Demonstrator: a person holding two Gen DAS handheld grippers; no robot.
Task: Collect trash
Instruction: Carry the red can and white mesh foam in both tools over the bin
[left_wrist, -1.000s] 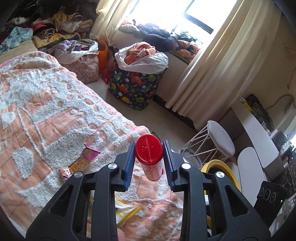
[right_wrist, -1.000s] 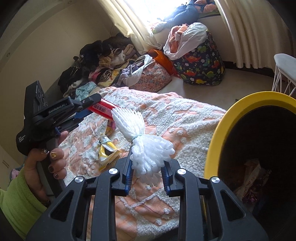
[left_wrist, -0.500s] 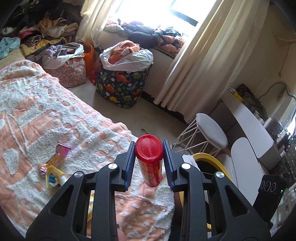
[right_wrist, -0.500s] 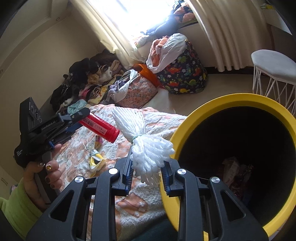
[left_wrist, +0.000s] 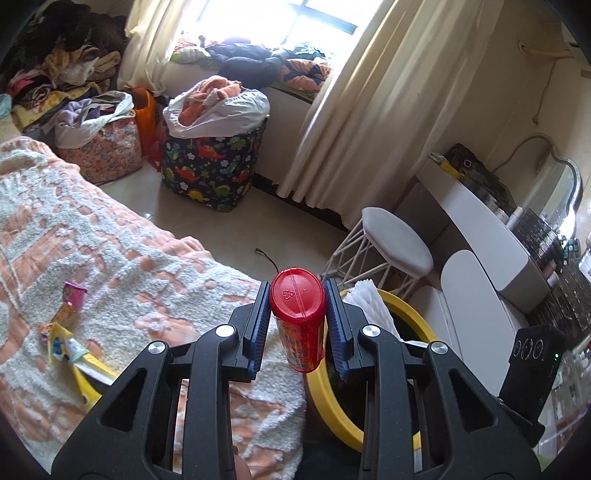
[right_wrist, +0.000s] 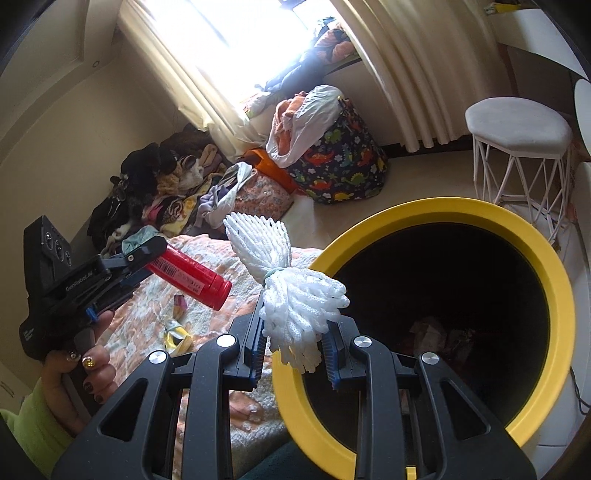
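Note:
My left gripper (left_wrist: 297, 325) is shut on a red plastic tube (left_wrist: 298, 317) with a red cap, held above the bed's edge; it also shows in the right wrist view (right_wrist: 188, 277). My right gripper (right_wrist: 295, 343) is shut on a bundle of white foam netting (right_wrist: 291, 295), held at the left rim of the yellow trash bin (right_wrist: 557, 291), whose dark inside holds some wrappers. The bin's rim (left_wrist: 325, 402) and the netting (left_wrist: 367, 302) show just right of the tube in the left wrist view. Candy wrappers (left_wrist: 68, 332) lie on the orange bedspread.
A white wire stool (left_wrist: 391, 247) stands beyond the bin. A dinosaur-print laundry bag (left_wrist: 210, 162) and a floral bag (left_wrist: 99, 147) sit on the floor by the curtains. A white desk (left_wrist: 491, 240) is at the right. Clothes pile up by the window.
Both grippers have swung right from over the bed toward the yellow bin. The bin now fills much of the right wrist view, and the netting is over its rim.

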